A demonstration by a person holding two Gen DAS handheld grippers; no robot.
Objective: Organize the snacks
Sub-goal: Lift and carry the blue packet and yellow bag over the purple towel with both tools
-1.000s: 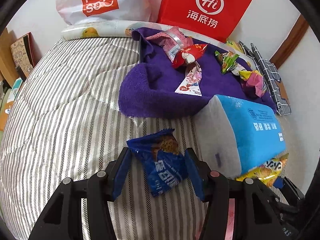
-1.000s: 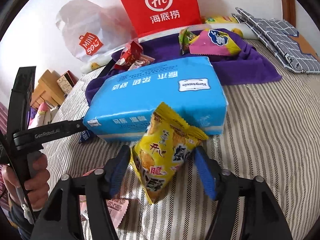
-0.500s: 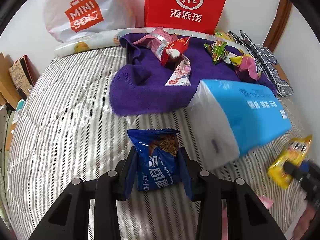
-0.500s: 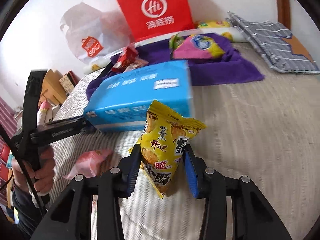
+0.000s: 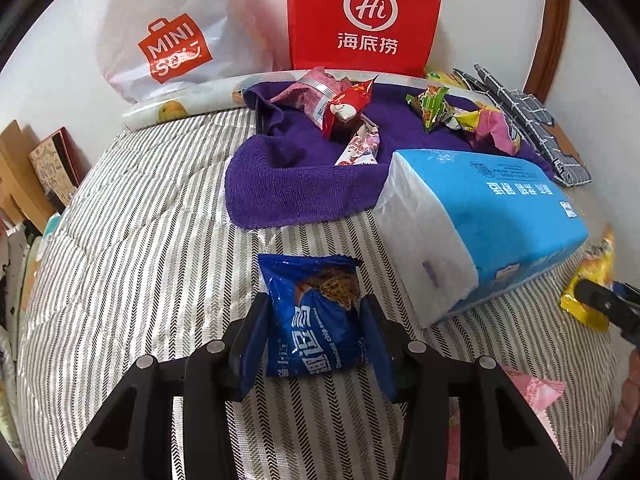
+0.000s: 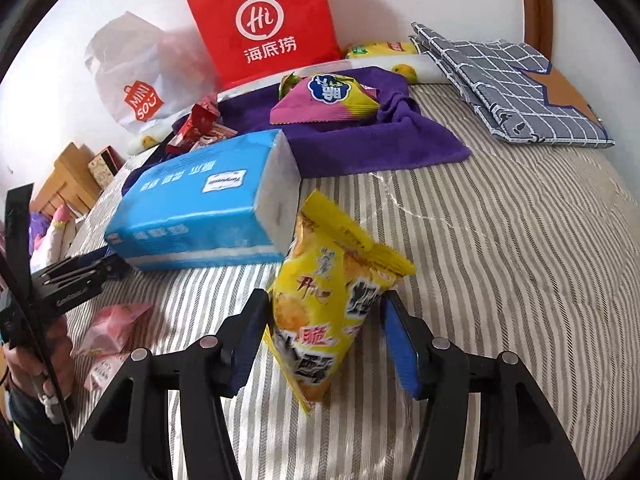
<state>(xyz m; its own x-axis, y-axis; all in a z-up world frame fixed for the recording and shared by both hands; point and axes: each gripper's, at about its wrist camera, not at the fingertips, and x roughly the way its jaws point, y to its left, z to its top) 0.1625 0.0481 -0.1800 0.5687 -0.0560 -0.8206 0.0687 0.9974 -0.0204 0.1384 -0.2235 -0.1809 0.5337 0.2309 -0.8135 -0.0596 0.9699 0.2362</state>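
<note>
My left gripper (image 5: 314, 344) is shut on a blue cookie packet (image 5: 314, 316) and holds it above the striped bedcover (image 5: 132, 240). My right gripper (image 6: 326, 334) is shut on a yellow snack bag (image 6: 328, 304), held upright over the bed; it also shows at the right edge of the left wrist view (image 5: 592, 280). A purple towel (image 5: 296, 184) ahead carries several snack packets: a red one (image 5: 348, 102), a green one (image 5: 430, 106) and a pink-yellow one (image 6: 326, 100).
A blue tissue pack (image 5: 484, 220) lies between the grippers and the towel. A red paper bag (image 5: 364, 16) and a white Miniso bag (image 5: 172, 40) stand against the wall. Pink packets (image 6: 116, 328) lie near the front. A folded grey checked cloth (image 6: 508, 84) lies far right.
Both grippers closed on their packets and lifted them off the bedcover. The right gripper has moved right, away from the tissue pack.
</note>
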